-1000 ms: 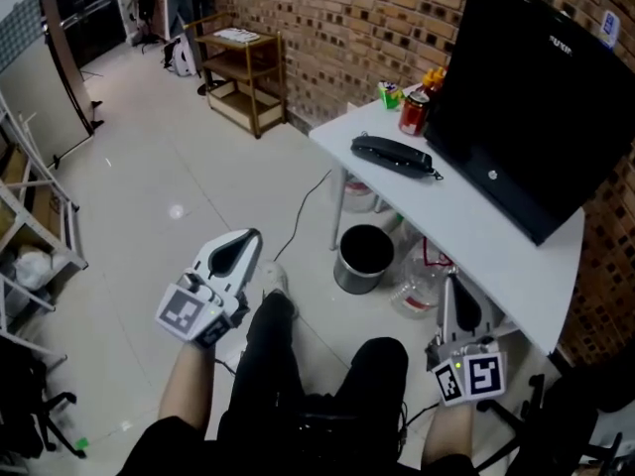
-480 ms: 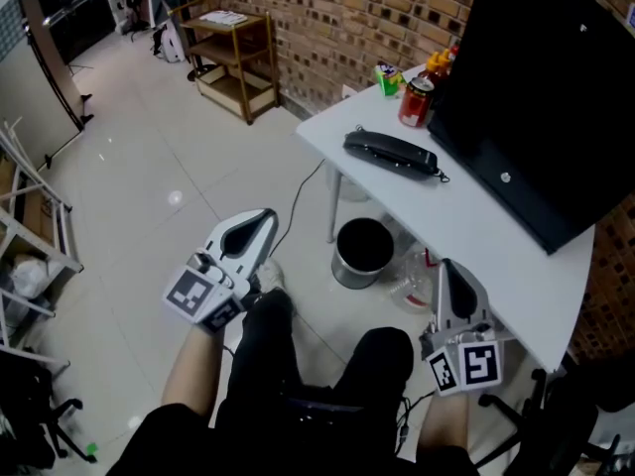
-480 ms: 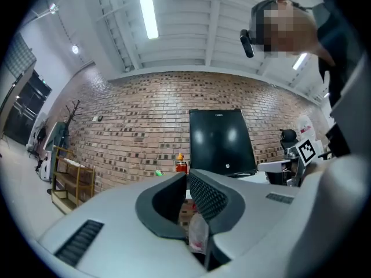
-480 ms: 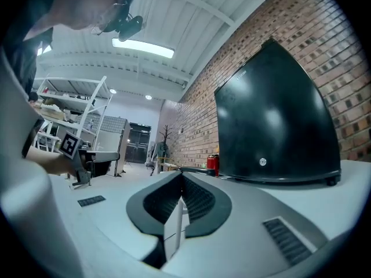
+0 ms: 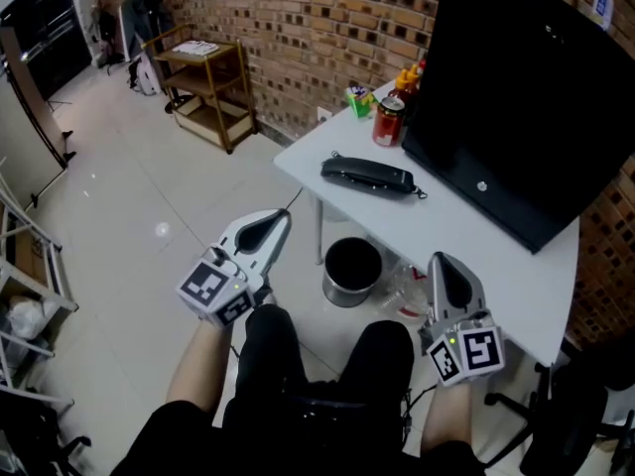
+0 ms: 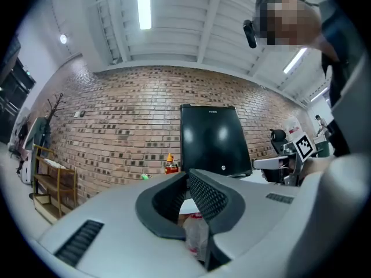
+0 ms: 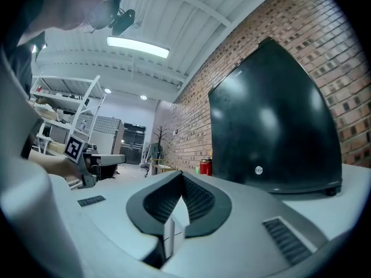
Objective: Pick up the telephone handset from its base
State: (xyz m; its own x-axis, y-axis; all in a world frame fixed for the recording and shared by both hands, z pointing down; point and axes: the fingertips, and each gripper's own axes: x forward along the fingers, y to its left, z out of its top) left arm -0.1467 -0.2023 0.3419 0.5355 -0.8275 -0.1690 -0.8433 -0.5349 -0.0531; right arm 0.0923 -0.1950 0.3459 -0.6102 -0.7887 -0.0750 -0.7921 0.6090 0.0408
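Note:
The black telephone handset (image 5: 367, 176) lies on its base near the left end of the white table (image 5: 466, 241). My left gripper (image 5: 282, 215) is held over the floor, below and left of the phone, well apart from it. Its jaws are shut and hold nothing; in the left gripper view the left gripper (image 6: 186, 175) points at the table and the monitor. My right gripper (image 5: 438, 257) hangs at the table's near edge, right of the phone. In the right gripper view the pads of the right gripper (image 7: 181, 175) meet with nothing between them.
A big black monitor (image 5: 516, 97) fills the back of the table. A red can (image 5: 387, 122) and small bottles stand at the far left corner. A black bin (image 5: 351, 269) and a clear plastic bottle (image 5: 402, 286) sit under the table. A wooden shelf cart (image 5: 203, 87) stands by the brick wall.
Both grippers have moved closer to the table, the left one more, drifting right toward the phone. Their jaws stay shut. The phone has not moved on the table.

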